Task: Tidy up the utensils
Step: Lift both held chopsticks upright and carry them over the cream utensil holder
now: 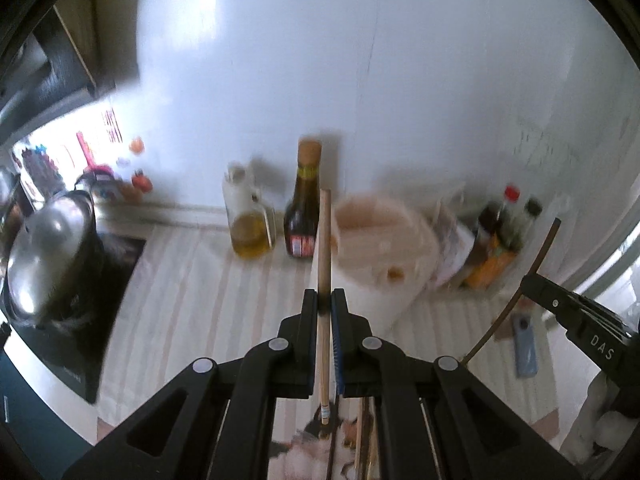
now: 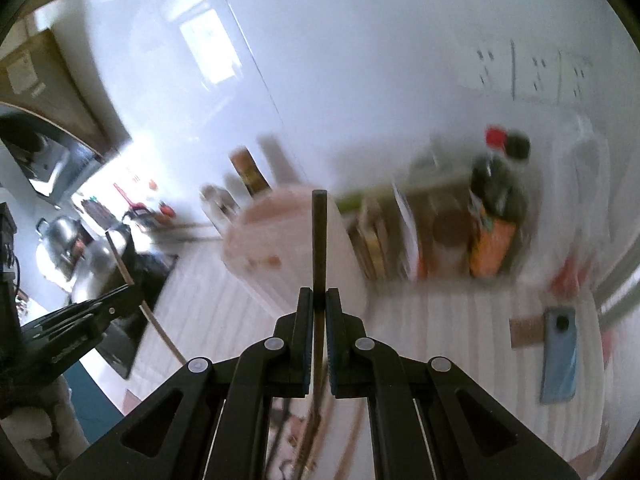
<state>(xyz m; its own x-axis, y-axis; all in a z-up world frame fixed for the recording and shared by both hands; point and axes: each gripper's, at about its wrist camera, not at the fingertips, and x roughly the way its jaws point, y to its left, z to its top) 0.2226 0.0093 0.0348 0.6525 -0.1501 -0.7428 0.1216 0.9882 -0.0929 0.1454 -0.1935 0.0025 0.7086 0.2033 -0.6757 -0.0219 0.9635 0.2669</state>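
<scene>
1. Chopstick orientation: the pale wooden chopstick (image 1: 325,240) runs lengthwise along the left gripper (image 1: 325,300), its blunt end pointing away toward the wall.
2. A dark chopstick (image 2: 319,240) lies the same way in the right gripper (image 2: 319,298).
3. Both sticks are slim and straight; one is light tan, the other dark brown.
4. Each gripper's jaws are clamped tight on its stick, above the striped counter (image 1: 200,300).

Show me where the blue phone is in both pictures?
Left wrist view: the blue phone lies flat at the lower right, below the right claw.
Right wrist view: the blue phone lies at the right edge on the striped counter.
Shared landmark: the red-capped bottle by the wall.
</scene>
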